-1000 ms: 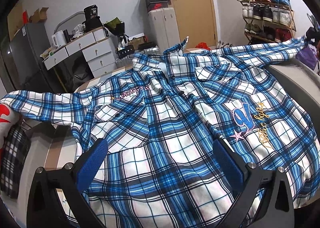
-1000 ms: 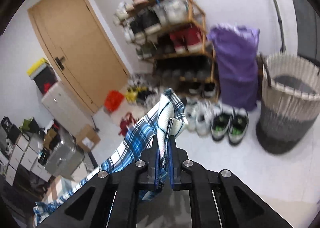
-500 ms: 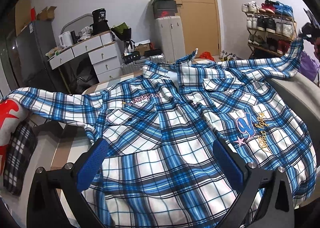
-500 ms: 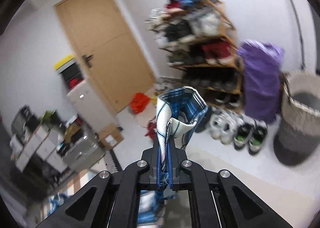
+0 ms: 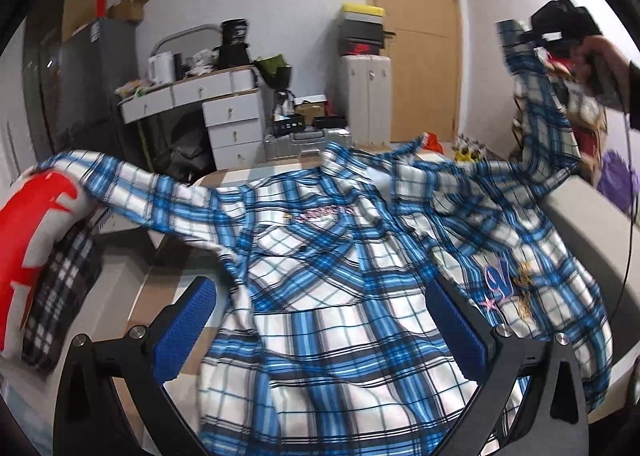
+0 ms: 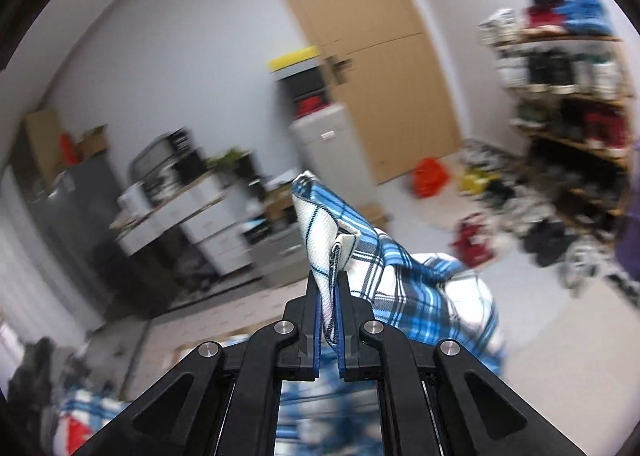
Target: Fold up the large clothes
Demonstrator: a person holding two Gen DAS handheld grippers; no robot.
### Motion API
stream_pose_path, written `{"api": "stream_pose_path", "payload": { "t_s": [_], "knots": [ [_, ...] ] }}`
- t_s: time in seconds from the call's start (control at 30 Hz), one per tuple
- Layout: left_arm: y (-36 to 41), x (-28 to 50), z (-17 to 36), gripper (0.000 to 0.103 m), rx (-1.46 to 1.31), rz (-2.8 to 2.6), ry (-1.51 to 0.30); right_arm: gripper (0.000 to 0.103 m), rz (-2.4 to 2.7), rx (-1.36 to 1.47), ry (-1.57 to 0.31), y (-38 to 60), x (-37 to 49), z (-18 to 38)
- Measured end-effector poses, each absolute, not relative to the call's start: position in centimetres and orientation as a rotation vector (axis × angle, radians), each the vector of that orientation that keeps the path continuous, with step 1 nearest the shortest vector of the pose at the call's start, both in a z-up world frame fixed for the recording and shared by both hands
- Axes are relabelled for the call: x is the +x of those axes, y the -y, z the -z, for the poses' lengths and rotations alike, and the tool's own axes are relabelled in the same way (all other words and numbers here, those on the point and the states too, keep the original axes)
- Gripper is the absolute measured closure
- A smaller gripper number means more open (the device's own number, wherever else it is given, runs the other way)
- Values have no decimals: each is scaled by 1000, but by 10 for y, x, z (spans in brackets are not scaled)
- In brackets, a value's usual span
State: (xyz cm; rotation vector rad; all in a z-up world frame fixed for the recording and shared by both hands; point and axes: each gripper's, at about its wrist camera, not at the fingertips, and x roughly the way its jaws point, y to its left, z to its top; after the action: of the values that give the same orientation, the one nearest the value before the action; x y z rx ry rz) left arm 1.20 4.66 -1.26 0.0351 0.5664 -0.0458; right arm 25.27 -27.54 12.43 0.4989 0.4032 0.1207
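A large blue and white plaid shirt (image 5: 328,264) lies spread front up on the table, collar at the far side. My left gripper (image 5: 320,328) is open and empty, hovering over the shirt's lower hem with its blue pads wide apart. My right gripper (image 6: 329,320) is shut on the cuff of the shirt's right sleeve (image 6: 328,232). In the left wrist view that gripper (image 5: 532,35) holds the sleeve (image 5: 540,127) lifted high at the upper right. The left sleeve (image 5: 132,187) stretches out to the left.
A red and white pillow (image 5: 28,240) and a dark plaid cloth (image 5: 60,288) lie at the table's left. White drawers (image 5: 232,123), suitcases (image 5: 364,95) and a wooden door (image 5: 416,35) stand behind. A shoe rack (image 6: 568,95) stands at the right.
My right gripper has lifted the sleeve cuff upward and swung it left, toward the shirt's body. My left gripper has risen and pulled back a little, still open.
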Motion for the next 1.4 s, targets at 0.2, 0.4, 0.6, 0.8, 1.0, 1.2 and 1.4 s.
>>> {"api": "stream_pose_path", "payload": {
  "t_s": [0.2,0.4,0.6,0.8,1.0,1.2,1.4],
  "knots": [
    [-78,7,7,1,-80,38,-571,97,-348,464,-497,129,295,-106],
    [-90,-1,1,1,-109,41,-535,97,-501,474,-735,-15,347,1],
    [-95,-4,0,1,-131,54,-517,96,-610,523,-880,-94,376,107],
    [-101,-2,-1,1,-170,77,-519,92,-639,599,-1056,-86,376,147],
    [-101,-5,-6,1,-177,79,-483,2,-815,649,-994,-21,339,107],
    [-106,12,-4,1,-141,20,-490,0,-702,729,-826,84,271,70],
    [-93,75,-24,1,-65,67,-590,0,-411,777,-698,159,160,83]
  ]
}}
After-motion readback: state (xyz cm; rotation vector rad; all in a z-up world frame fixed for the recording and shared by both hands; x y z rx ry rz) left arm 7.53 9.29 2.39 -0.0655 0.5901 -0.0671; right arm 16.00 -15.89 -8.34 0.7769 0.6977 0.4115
